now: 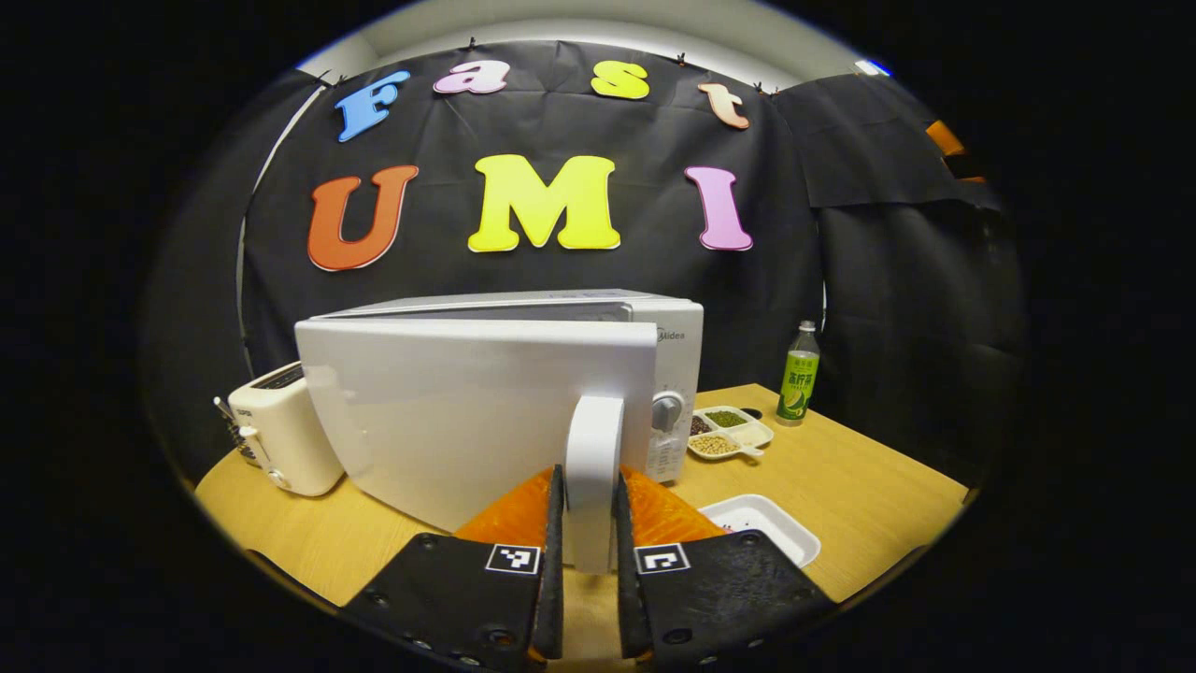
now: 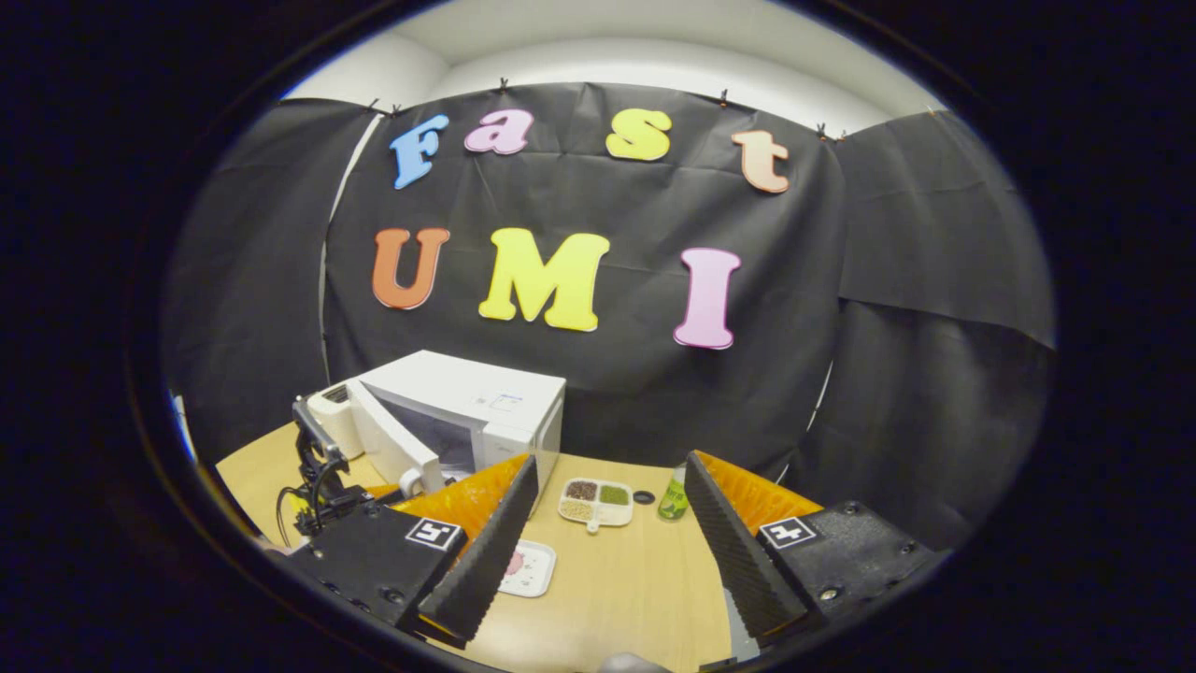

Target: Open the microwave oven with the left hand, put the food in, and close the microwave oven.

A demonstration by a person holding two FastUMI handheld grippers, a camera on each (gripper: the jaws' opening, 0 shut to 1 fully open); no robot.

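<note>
The white microwave [image 1: 598, 313] stands on the wooden table [image 1: 869, 467] with its door [image 1: 448, 411] swung partly open. My left gripper [image 1: 589, 481] is shut on the door's upright white handle [image 1: 593, 449]. In the right gripper view the microwave [image 2: 486, 393] sits at the left with its door [image 2: 392, 444] ajar and the left gripper [image 2: 322, 486] at it. A white tray [image 2: 528, 565] carrying pink food [image 2: 514, 563] lies on the table below my right gripper [image 2: 610, 460], which is open and holds nothing. The same tray [image 1: 761, 523] lies right of my left fingers.
A white toaster [image 1: 280, 430] stands left of the microwave. A divided dish of beans [image 1: 729, 432] and a green bottle [image 1: 799, 379] sit to the microwave's right. A small black lid [image 2: 643, 496] lies between the dish [image 2: 598, 500] and the bottle [image 2: 673, 500].
</note>
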